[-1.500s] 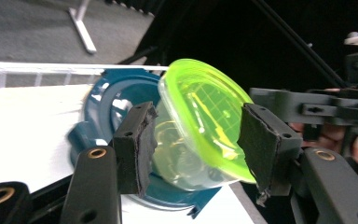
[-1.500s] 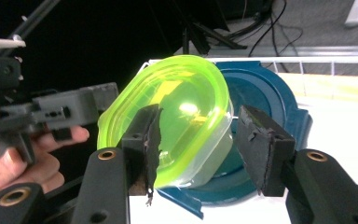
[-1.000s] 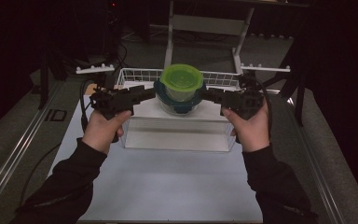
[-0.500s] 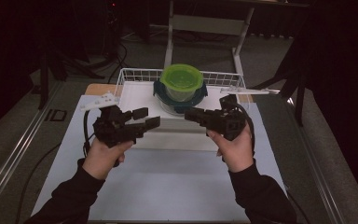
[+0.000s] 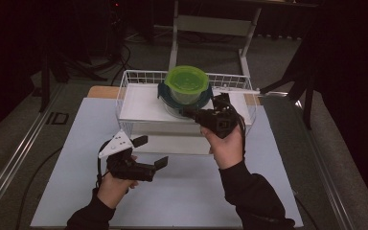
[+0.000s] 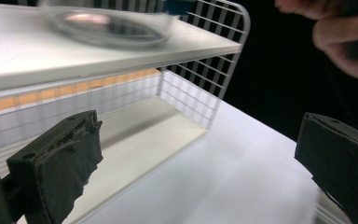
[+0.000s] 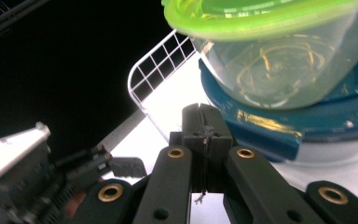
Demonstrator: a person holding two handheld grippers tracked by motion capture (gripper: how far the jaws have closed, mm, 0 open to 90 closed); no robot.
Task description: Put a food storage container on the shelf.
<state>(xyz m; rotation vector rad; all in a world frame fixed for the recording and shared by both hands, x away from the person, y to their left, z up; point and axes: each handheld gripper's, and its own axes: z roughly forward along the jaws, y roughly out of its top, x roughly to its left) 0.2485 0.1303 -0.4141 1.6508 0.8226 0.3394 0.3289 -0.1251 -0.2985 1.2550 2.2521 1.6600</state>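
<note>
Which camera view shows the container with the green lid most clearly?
The high view: the green-lidded container appears whole there, stacked on a blue-lidded container on the white board across the wire basket. The right gripper view crops it close; the left gripper view gives a blurred clear base.

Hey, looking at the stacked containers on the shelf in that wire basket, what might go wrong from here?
1. The green-lidded container sits stacked on the blue-lidded container; the shut right gripper is right beside the stack and might nudge it so the top one slides off.
2. The stack stands on the raised white shelf, so a tip could drop it into the wire basket or onto the table.
3. The left gripper, jaws just opened and empty, is low by the basket's front and could snag the wire.
</note>
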